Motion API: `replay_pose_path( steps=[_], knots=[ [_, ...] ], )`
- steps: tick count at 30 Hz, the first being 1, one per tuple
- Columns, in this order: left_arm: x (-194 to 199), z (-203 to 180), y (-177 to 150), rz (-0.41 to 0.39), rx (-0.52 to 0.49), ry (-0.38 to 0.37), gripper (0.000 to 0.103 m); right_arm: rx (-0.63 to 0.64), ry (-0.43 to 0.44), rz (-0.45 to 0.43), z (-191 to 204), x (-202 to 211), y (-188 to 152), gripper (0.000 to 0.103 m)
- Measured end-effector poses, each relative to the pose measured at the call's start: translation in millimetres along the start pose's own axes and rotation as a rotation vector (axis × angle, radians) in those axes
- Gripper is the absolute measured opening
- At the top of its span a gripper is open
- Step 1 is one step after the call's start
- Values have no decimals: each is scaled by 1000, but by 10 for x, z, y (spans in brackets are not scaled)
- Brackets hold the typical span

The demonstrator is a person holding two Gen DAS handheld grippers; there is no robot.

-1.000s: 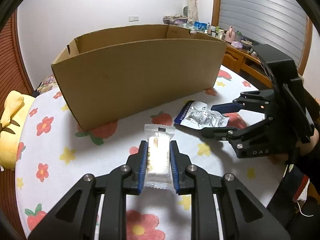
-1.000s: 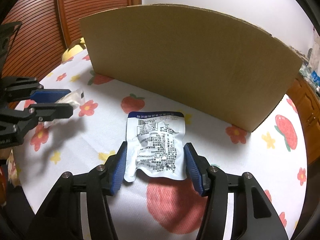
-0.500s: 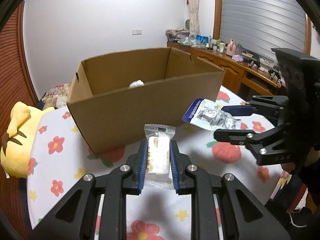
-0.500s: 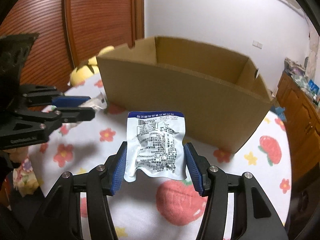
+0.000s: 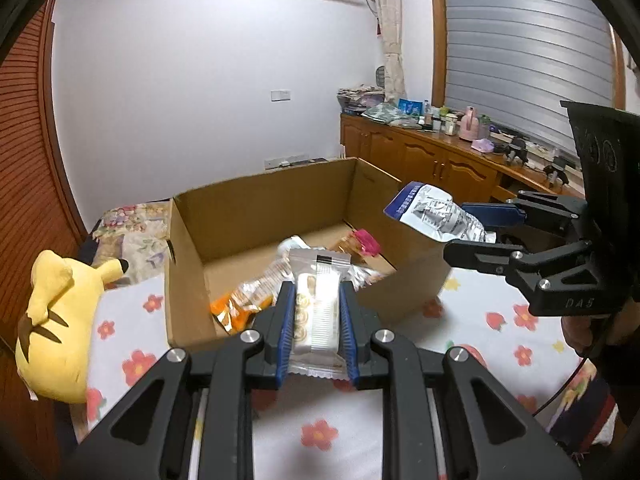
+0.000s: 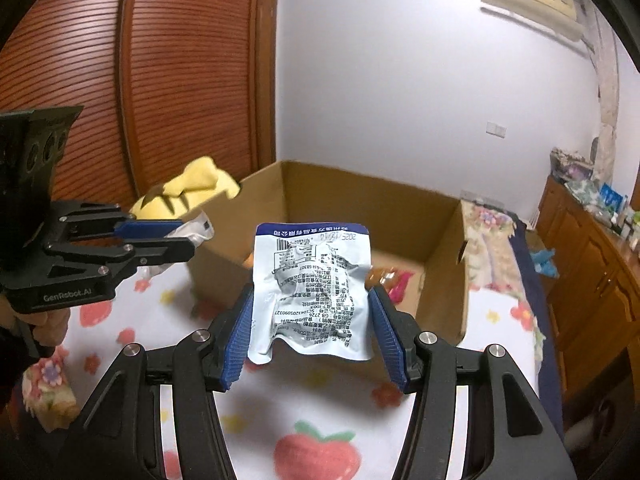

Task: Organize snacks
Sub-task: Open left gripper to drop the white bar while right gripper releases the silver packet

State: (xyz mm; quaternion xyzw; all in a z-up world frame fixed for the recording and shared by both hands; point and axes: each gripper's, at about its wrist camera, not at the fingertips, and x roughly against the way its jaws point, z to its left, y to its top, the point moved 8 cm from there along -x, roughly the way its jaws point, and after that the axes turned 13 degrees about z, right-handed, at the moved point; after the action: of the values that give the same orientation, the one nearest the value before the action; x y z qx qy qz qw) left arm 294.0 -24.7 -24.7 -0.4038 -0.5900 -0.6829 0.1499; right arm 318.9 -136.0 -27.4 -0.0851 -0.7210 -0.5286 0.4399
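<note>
My left gripper (image 5: 316,312) is shut on a clear-wrapped white biscuit pack (image 5: 318,304), held above the near wall of an open cardboard box (image 5: 256,196). My right gripper (image 6: 316,320) is shut on a silver snack pouch with a blue top edge (image 6: 314,288), held in the air in front of the box (image 6: 444,276). In the left wrist view the right gripper (image 5: 472,236) holds the pouch (image 5: 432,212) over the box's right wall. Several snacks lie inside the box, among them an orange pack (image 5: 236,308) and a pink one (image 5: 366,242).
The box stands on a table with a white flower-and-strawberry cloth (image 6: 312,416). A yellow plush toy (image 5: 60,312) sits left of the box. A wooden cabinet with clutter (image 5: 440,152) runs along the right wall. A wooden slatted door (image 6: 180,60) is behind.
Both grippers have risen from the table with their snacks, from beside the box wall to above its rim. The box's inside and its snacks now show.
</note>
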Motion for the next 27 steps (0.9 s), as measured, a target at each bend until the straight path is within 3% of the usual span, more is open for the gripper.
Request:
replay_pose_path(
  steps=[9, 16, 23, 27],
  knots=[
    [-342, 204, 308, 21, 23, 43, 20, -41, 14, 29, -251, -358, 192, 57],
    [-578, 319, 344, 35, 66, 65, 21, -73, 19, 55, -388, -549, 175, 58],
    [-647, 341, 313, 38, 79, 70, 32, -110, 14, 89, -467, -717, 141, 59],
    [-646, 340, 296, 39, 77, 88, 38, -121, 10, 82, -480, -708, 147, 65]
  ],
)
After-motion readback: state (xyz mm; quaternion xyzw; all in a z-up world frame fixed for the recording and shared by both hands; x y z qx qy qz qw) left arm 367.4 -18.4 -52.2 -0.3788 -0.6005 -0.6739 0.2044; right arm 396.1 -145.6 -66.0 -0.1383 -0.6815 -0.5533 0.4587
